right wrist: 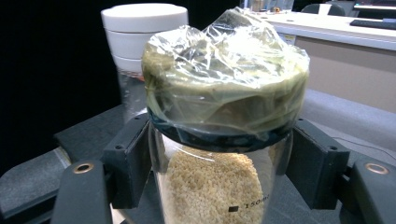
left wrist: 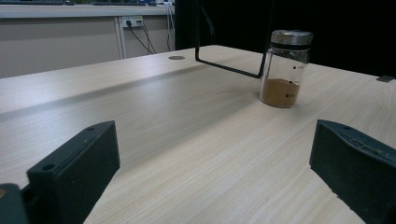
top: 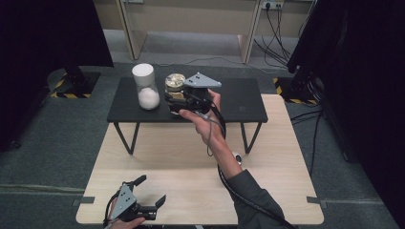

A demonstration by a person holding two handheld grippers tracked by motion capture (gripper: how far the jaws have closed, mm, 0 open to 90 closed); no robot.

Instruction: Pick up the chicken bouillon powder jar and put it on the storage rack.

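My left claw (top: 143, 196) wide, idle at near edge of wooden bench (top: 191, 162), holding nothing. Brown-powder shaker jar (left wrist: 285, 70) stands ahead of it on bench, untouched. My right claw (top: 179, 101) farther out, clamped on grain jar (right wrist: 219, 140) just below plastic-wrapped lid, jar upright so nothing spills. Jar sits at black raised shelf (top: 239, 102), just beside white-lidded jar (top: 144, 86) – likely lining jars up there.

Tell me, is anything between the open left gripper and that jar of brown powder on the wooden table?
Nothing visible is. In the left gripper view, bare tabletop runs from the open left gripper to the brown powder jar. The black shelf leg stands behind the jar, out of the way.
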